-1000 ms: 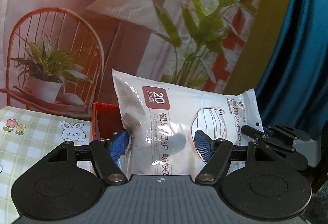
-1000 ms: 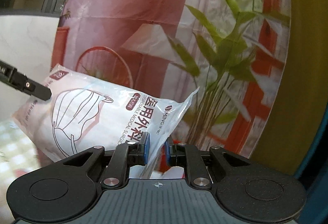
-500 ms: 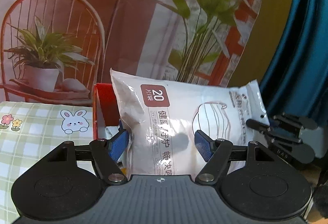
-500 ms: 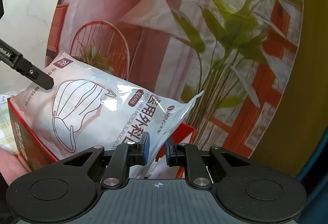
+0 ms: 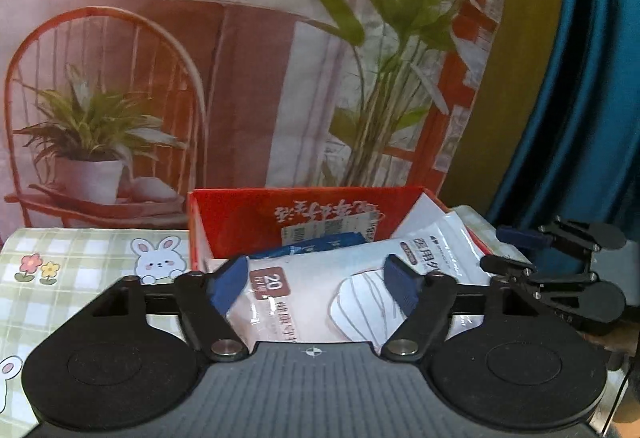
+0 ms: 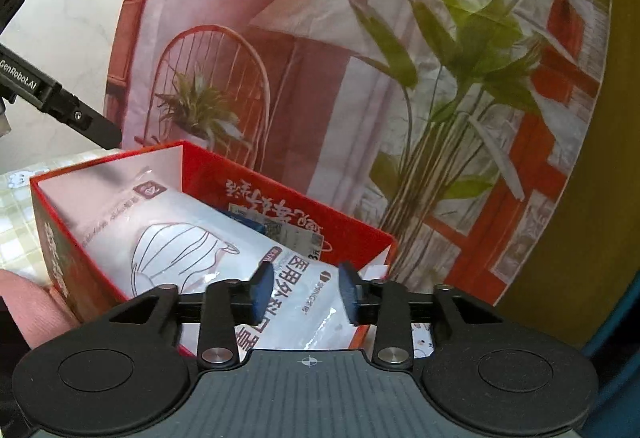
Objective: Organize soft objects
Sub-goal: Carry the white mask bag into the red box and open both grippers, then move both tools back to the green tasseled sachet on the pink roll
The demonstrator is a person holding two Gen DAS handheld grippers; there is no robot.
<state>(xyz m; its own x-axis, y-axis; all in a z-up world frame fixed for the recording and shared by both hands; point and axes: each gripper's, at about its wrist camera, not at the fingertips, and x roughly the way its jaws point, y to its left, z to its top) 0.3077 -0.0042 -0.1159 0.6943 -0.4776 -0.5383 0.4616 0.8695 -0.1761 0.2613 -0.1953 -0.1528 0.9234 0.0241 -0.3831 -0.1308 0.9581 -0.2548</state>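
A white plastic pack of face masks (image 5: 320, 290) lies tilted in an open red cardboard box (image 5: 240, 226), its near end sticking over the rim. My left gripper (image 5: 316, 286) is open, its blue pads on either side of the pack without gripping. My right gripper (image 6: 306, 292) is open, pads astride the pack's (image 6: 192, 250) near end over the box (image 6: 280, 197). A blue packet (image 5: 312, 248) and other white packets lie in the box behind it.
The box stands on a green checked cloth with rabbit prints (image 5: 80, 266). A printed backdrop with chair, lamp and plants (image 5: 240, 77) hangs close behind. A blue curtain (image 5: 580, 97) is at the right. The right gripper shows at the left view's right edge (image 5: 560, 270).
The mask pack went from upright in the air down into the red box. My right gripper opened and let go of it. My left gripper stayed open.
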